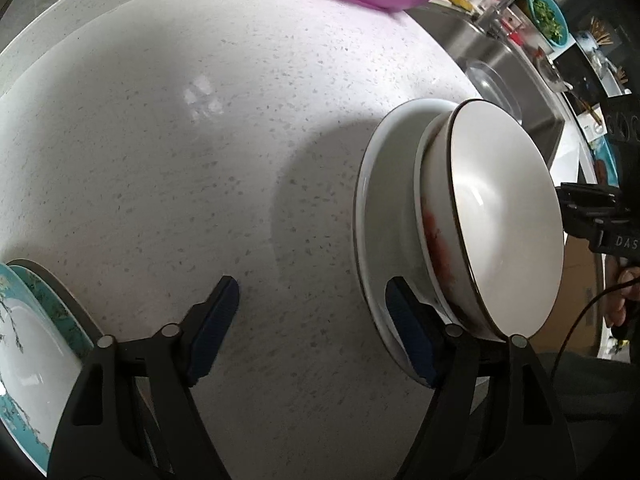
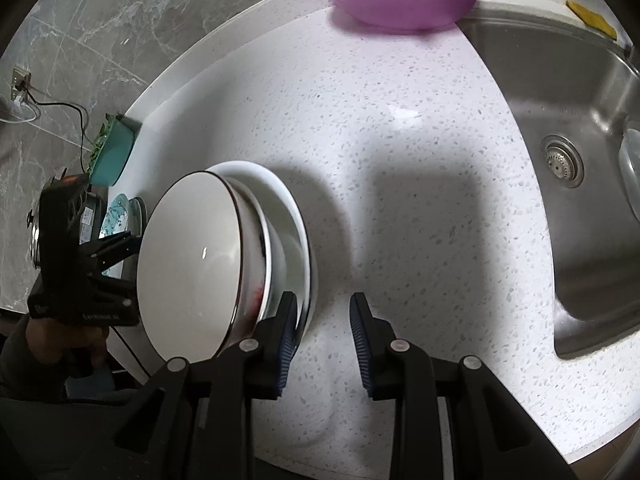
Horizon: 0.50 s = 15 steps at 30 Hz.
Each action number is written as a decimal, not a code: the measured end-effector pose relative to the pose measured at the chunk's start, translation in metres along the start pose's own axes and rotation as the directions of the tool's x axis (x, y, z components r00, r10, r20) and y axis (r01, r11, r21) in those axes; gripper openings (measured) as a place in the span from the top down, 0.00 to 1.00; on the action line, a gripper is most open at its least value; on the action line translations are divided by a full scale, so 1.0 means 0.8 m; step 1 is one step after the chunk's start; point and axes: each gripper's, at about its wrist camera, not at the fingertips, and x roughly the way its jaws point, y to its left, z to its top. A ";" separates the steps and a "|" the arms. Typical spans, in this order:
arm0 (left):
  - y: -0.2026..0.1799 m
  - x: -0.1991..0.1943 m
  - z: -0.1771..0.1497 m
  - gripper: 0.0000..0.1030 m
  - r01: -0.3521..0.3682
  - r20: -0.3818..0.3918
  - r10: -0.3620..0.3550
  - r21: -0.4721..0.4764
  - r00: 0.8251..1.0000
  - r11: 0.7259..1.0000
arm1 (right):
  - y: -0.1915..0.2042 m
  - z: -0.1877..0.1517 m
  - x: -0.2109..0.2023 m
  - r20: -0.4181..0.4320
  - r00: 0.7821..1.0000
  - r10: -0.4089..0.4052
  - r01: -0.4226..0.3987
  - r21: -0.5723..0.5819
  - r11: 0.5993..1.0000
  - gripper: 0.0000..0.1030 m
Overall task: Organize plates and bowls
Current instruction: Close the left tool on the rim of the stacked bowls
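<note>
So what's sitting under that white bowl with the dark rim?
The white bowl with the dark rim rests in another white bowl, red-smeared outside, on a wide white plate. Their insides are covered.

Left gripper (image 1: 312,332): your jaws stand apart over the speckled countertop (image 1: 180,140), nothing between them.
Right finger (image 1: 412,336): overlaps the white plate (image 1: 384,200).
Bowls (image 1: 504,208): nested on that plate.
Teal plates (image 1: 36,344): lower left edge.

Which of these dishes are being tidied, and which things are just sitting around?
Part of the job:
stacked white bowls
white plate under them
teal flowered plate

Just lying about:
purple bowl of vegetables
sink
yellow sponge
</note>
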 end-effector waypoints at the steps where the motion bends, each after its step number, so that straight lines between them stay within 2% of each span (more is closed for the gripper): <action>1: 0.001 0.000 -0.001 0.35 0.016 0.004 -0.016 -0.008 1.000 1.000 | 0.000 0.000 0.000 -0.005 1.000 -0.004 0.004 0.004 1.000 0.70; 8: 0.000 0.004 -0.002 0.37 0.048 0.019 -0.047 -0.025 0.999 0.999 | 0.002 0.000 0.005 -0.052 0.999 -0.012 0.012 -0.001 1.000 0.69; 15: -0.022 0.013 0.004 0.37 0.004 0.039 -0.005 0.020 0.999 1.000 | 0.007 -0.004 0.023 -0.058 0.998 -0.009 0.009 0.002 1.000 0.68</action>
